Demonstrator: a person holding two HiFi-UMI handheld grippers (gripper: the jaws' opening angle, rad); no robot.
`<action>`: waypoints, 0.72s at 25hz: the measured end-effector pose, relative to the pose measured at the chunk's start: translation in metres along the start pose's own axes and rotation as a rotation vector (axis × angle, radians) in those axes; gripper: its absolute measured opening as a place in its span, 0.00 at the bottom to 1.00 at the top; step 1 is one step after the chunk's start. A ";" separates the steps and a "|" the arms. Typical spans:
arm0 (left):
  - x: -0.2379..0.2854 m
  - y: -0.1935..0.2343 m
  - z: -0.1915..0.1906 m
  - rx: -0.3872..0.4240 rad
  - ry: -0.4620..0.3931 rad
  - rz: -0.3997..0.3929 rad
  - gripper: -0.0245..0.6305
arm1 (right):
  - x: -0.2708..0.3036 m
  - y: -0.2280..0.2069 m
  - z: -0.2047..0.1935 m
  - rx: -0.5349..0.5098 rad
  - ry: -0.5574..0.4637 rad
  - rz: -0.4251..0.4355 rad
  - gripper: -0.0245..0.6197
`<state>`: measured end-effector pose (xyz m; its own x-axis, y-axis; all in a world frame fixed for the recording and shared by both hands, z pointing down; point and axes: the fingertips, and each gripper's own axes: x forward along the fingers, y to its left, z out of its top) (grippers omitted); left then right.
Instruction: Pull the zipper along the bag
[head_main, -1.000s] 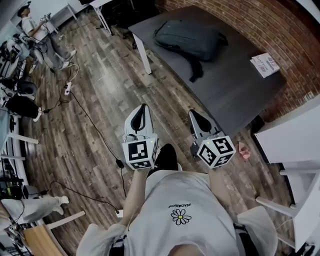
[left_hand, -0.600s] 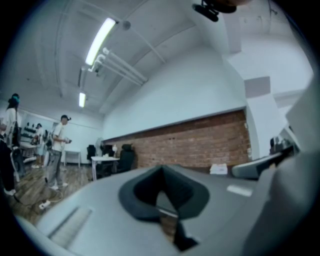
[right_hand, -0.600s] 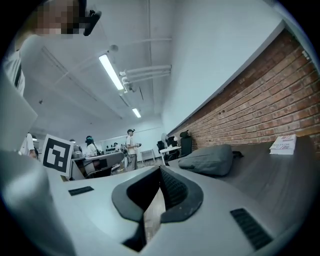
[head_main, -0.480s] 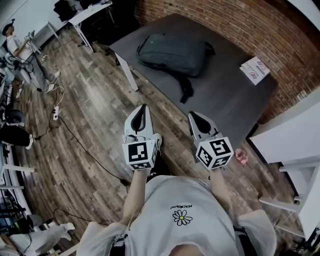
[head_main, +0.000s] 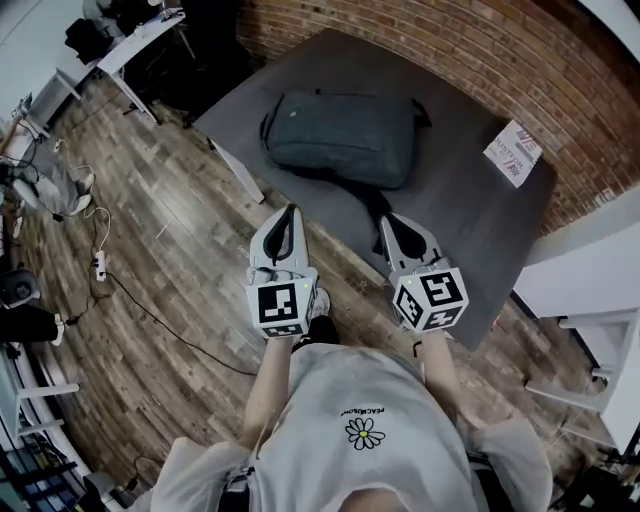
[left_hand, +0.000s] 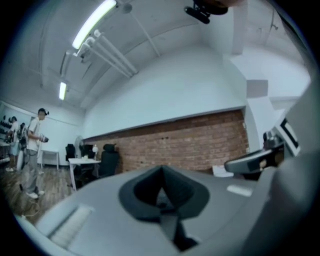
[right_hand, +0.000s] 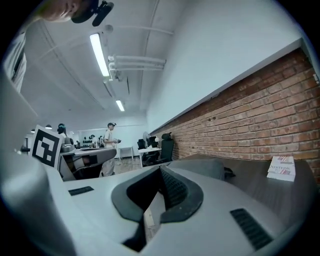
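The bag (head_main: 345, 138) is a dark grey backpack lying flat on the dark worktop (head_main: 470, 215). A black strap (head_main: 375, 200) trails from it toward the near edge. The left claw (head_main: 289, 214) is fully closed and holds nothing. The right claw (head_main: 386, 224) is likewise closed and empty. Both hang at the near edge, apart from the bag. A booklet (head_main: 512, 153) lies to the right.

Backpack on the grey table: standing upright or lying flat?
Lying flat. In the head view the backpack rests broad side down on the table, one strap trailing toward its near edge.
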<state>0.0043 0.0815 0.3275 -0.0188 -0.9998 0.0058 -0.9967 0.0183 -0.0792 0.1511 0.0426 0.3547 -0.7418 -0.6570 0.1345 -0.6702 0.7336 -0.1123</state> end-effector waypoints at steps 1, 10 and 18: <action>0.013 0.008 -0.001 -0.003 0.004 -0.012 0.04 | 0.014 -0.003 0.003 -0.010 0.004 -0.013 0.04; 0.106 0.065 -0.018 -0.015 0.027 -0.126 0.04 | 0.118 -0.026 0.015 -0.042 0.033 -0.120 0.04; 0.137 0.079 -0.039 -0.039 0.080 -0.143 0.04 | 0.158 -0.043 0.000 -0.076 0.097 -0.164 0.04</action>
<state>-0.0798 -0.0538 0.3610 0.1192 -0.9884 0.0940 -0.9919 -0.1228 -0.0329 0.0624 -0.0931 0.3806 -0.6143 -0.7517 0.2399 -0.7754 0.6314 -0.0068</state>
